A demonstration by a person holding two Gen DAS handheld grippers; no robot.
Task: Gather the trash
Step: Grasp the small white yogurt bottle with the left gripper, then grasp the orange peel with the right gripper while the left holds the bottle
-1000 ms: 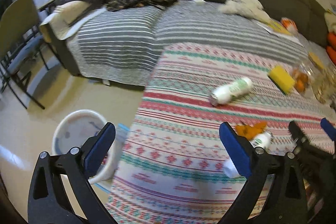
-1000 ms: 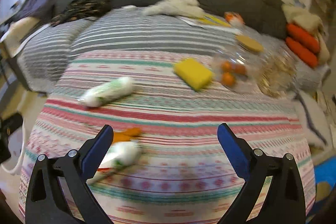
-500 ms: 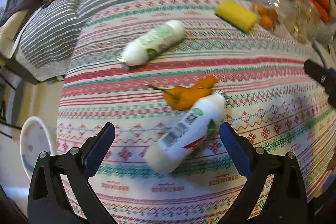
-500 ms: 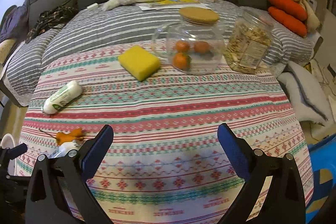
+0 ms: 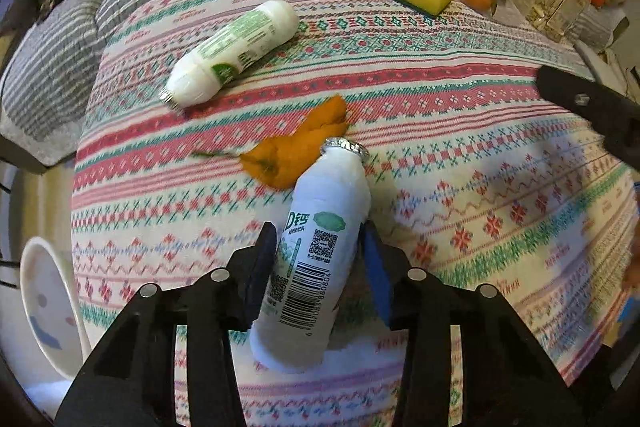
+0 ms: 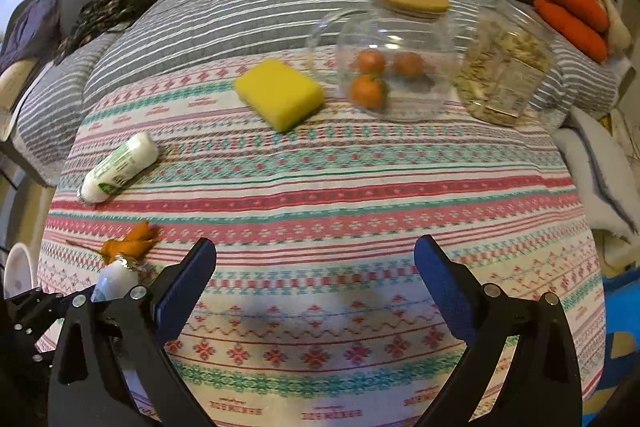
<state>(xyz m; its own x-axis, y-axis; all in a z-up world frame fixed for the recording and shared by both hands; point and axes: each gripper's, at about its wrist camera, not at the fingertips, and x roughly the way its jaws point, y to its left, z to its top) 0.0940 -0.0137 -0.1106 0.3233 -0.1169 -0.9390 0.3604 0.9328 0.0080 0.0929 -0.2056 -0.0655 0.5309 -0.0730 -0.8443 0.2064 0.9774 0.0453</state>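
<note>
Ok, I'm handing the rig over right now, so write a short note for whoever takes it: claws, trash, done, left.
Left claw: closed on the near white bottle, which lies on the patterned cloth.
Right claw: open, empty, above the cloth.
Orange peel touches the held bottle's neck; second white bottle lies farther back.
White bin sits on the floor, left.
Done: first bottle gripped.
Left: bin it, then the peel and the other bottle.
</note>
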